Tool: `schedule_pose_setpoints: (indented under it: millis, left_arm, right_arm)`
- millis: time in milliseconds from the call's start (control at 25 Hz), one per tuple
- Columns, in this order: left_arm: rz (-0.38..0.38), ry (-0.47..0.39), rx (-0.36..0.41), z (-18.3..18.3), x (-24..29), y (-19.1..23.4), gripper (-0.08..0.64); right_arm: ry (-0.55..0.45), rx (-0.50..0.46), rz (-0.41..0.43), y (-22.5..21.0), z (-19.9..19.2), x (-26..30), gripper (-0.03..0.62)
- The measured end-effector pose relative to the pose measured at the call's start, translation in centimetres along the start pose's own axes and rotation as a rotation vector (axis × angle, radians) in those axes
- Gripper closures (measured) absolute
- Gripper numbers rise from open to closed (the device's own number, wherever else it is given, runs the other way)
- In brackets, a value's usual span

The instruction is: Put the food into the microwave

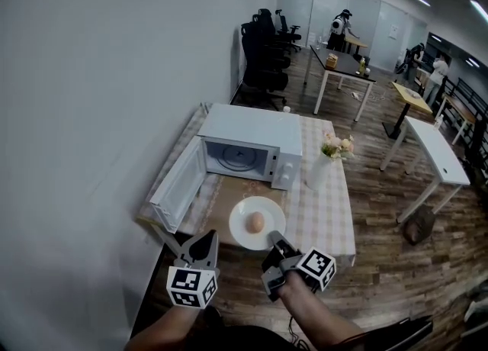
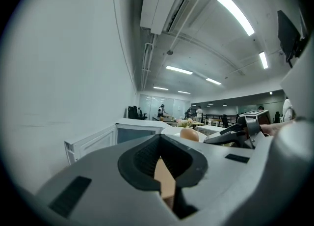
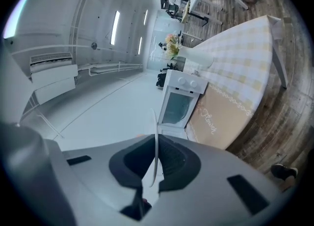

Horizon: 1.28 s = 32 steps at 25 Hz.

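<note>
Right gripper (image 1: pixel 273 239) was clenched on the near-right rim of the white plate (image 1: pixel 238 214). In the right gripper view the thin rim (image 3: pixel 156 131) ran edge-on between the closed pads of the gripper (image 3: pixel 156 157). Left gripper (image 1: pixel 204 244) had its jaws together with nothing in them, and hung beside the plate's left edge without touching it.

Food: one brown egg-shaped item, probably an egg (image 1: pixel 256 222), lay loose near the plate's centre, on the far side of the right fingers.

Key relation: the open cavity of the microwave (image 1: pixel 238 159) lay beyond the plate, up and slightly left in the head view. Its mouth faced the grippers. The door (image 1: pixel 179 185) stood swung out to the left, on the left gripper's side. The right gripper was the nearer one to the load and the only one holding it. From these views I could not tell whether the plate was lifted or resting on the table (image 1: pixel 324 216).

Materials:
- Plate: round, shallow, smooth and glossy, likely ceramic. With a one-sided rim grip it would tend to tip.
- Egg: smooth and oval, free to roll.
- Microwave: white, box-shaped, hard-walled.
- Table: covered in a pale checked cloth, with a tan mat in front of the cavity.
- Vase of flowers (image 1: pixel 335 147): just right of the microwave and, by my judgement, clear of the path.
</note>
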<state>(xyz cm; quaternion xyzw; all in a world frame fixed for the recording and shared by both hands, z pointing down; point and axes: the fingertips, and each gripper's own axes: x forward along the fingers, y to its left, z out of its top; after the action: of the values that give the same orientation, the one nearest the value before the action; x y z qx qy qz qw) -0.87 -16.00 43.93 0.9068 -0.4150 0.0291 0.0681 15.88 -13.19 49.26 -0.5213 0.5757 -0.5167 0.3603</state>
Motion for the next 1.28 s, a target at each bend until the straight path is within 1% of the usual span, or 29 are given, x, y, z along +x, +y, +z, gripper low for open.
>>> schedule_pose_setpoints:
  millis: [80, 200, 520, 720, 880, 1040, 1280]
  left_arm:
    - [-0.004, 0.006, -0.009, 0.0, 0.3, 1.1, 0.552]
    - [-0.02, 0.008, -0.003, 0.2, 1.3, 2.6, 0.552]
    - [-0.079, 0.034, -0.012, -0.9, 4.2, 6.1, 0.552]
    - [-0.111, 0.035, -0.012, -1.0, 5.5, 7.7, 0.552]
    - [-0.12, 0.042, -0.02, -1.1, 6.5, 8.6, 0.552]
    - [-0.122, 0.056, -0.013, -1.5, 8.0, 9.4, 0.552]
    - [-0.104, 0.072, 0.002, -1.9, 10.6, 10.1, 0.552]
  right_arm:
    - [-0.008, 0.002, -0.004, 0.2, -0.3, 1.0, 0.575]
    - [-0.028, 0.011, -0.008, 0.3, -0.3, 2.8, 0.575]
    - [-0.068, 0.003, -0.056, -0.3, -0.9, 8.0, 0.575]
    - [-0.098, 0.008, -0.056, -0.8, -0.8, 10.7, 0.575]
    - [-0.11, 0.008, -0.086, -1.2, -0.2, 12.4, 0.575]
    - [-0.111, 0.008, -0.063, -1.3, 0.8, 15.0, 0.575]
    - [-0.08, 0.012, -0.066, -2.5, 2.6, 18.9, 0.575]
